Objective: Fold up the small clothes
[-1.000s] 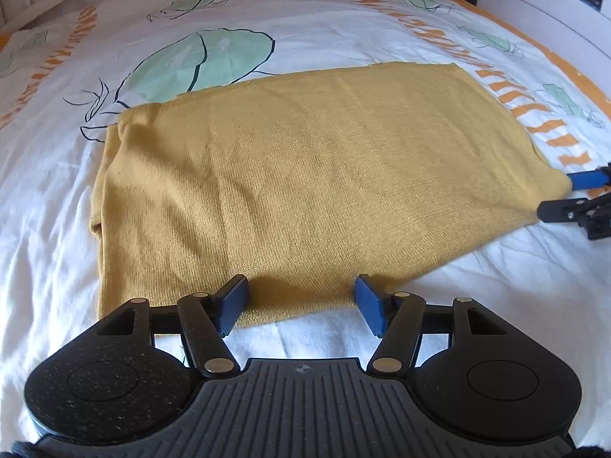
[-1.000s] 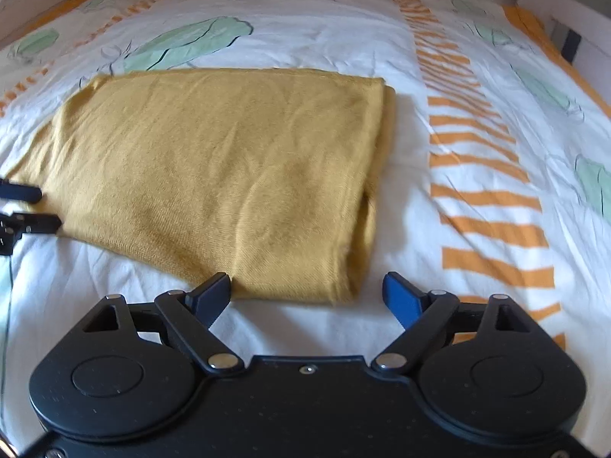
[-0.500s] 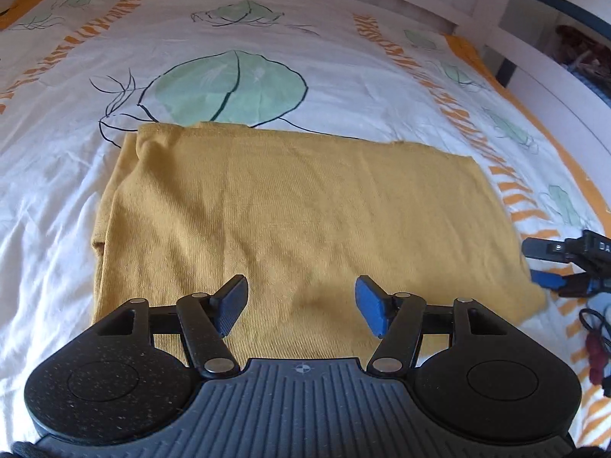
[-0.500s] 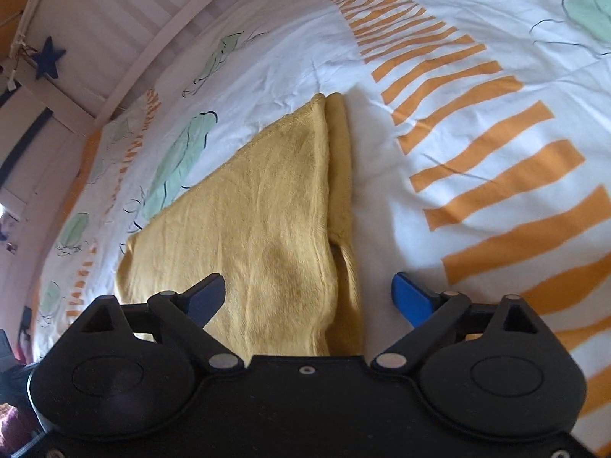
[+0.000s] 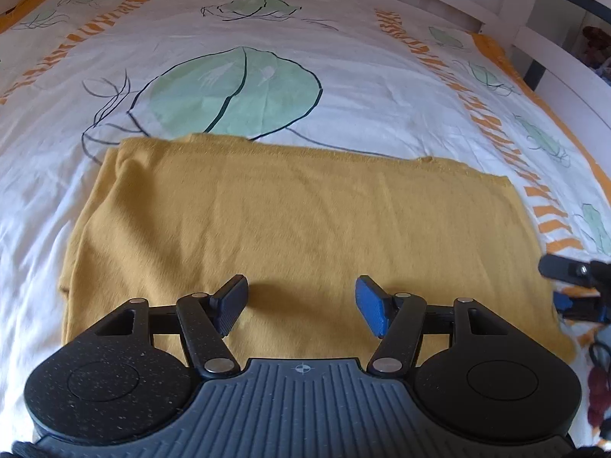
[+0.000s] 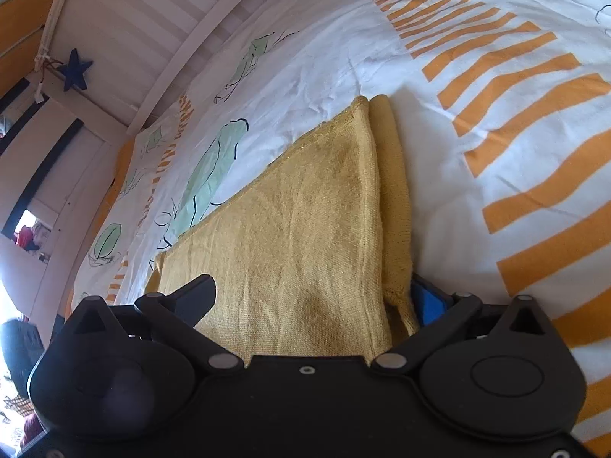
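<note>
So the yellow cloth (image 5: 305, 229) is lying flat on the bed (image 5: 382, 87), already folded over into a rough rectangle. From the left wrist view its left edge has a soft doubled-up fold, and its far edge sits right on top of the big green leaf print (image 5: 229, 91) on the white bed cover.

The left gripper (image 5: 301, 305) is tilted down over the near edge of the cloth, roughly around the middle of that edge. Its jaws are partway apart, not wide, not narrow, and there's nothing pinched between them; you can just see flat cloth and the shadow of the fingers in the gap. Can't really say whether the tips touch the fabric or hang just above it.

Moving right, the orange stripes (image 5: 492, 122) of the cover run down beside the cloth, and the white bed frame (image 5: 553, 53) curves past behind them.

At the far right edge of that view the right gripper (image 5: 573, 286) pokes in at the cloth's right-hand end. In its own camera it's rolled well over, so the bed looks tilted, and its jaws have just been opening and now stand really wide. The layered end of the cloth (image 6: 324, 248) sits in between them: the dark finger (image 6: 198, 297) is over the top layer, the blue one (image 6: 429, 301) just beside the thicker rolled edge. The pads aren't squeezing anything.
</note>
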A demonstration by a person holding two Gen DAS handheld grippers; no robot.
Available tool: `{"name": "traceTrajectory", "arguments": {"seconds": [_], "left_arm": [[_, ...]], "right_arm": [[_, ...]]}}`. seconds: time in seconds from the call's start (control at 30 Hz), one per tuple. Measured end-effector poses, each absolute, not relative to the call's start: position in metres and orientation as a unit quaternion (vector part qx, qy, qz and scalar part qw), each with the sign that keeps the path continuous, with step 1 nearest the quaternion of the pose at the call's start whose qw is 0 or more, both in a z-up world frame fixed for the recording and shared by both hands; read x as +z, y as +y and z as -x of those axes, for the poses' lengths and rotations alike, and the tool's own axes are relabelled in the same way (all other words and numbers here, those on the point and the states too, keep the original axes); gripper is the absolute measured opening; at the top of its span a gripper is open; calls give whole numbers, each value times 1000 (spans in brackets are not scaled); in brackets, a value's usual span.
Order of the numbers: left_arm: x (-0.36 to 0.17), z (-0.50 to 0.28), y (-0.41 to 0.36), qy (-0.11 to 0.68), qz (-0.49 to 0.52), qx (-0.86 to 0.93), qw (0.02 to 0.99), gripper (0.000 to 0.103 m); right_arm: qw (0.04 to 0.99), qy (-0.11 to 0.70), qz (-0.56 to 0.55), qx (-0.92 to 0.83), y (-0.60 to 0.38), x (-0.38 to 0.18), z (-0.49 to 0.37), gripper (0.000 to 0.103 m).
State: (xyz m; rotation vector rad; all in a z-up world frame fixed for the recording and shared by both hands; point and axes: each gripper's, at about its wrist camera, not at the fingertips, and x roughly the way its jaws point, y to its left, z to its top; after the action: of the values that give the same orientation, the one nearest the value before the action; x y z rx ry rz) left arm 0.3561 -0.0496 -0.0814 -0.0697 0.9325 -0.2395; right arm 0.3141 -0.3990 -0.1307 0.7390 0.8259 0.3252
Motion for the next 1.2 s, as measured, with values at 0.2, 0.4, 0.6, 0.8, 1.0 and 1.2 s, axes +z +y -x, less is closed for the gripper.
{"name": "traceTrajectory", "arguments": {"seconds": [0.2,0.4,0.6,0.8,1.0,1.2], "left_arm": [[-86,-389,-77,458,18,-100,883,60],[-100,-398,-106,459,-45,-77,884,77],[-104,-399,-114,456,-61,-42,887,96],[-106,-410,-106,477,-43,-50,876,103],[-94,-408,-96,495,-19,-74,866,88],[-77,-354,-86,490,-20,-100,866,87]], "right_arm": [[828,386,-372,162,-407,-134,-315,103],[826,384,-378,165,-407,-136,-318,103],[825,381,-383,164,-408,-136,-319,103],[822,380,-392,162,-408,-137,-321,103],[817,381,-400,165,-411,-137,-321,103],[813,381,-404,173,-414,-138,-321,103]]}}
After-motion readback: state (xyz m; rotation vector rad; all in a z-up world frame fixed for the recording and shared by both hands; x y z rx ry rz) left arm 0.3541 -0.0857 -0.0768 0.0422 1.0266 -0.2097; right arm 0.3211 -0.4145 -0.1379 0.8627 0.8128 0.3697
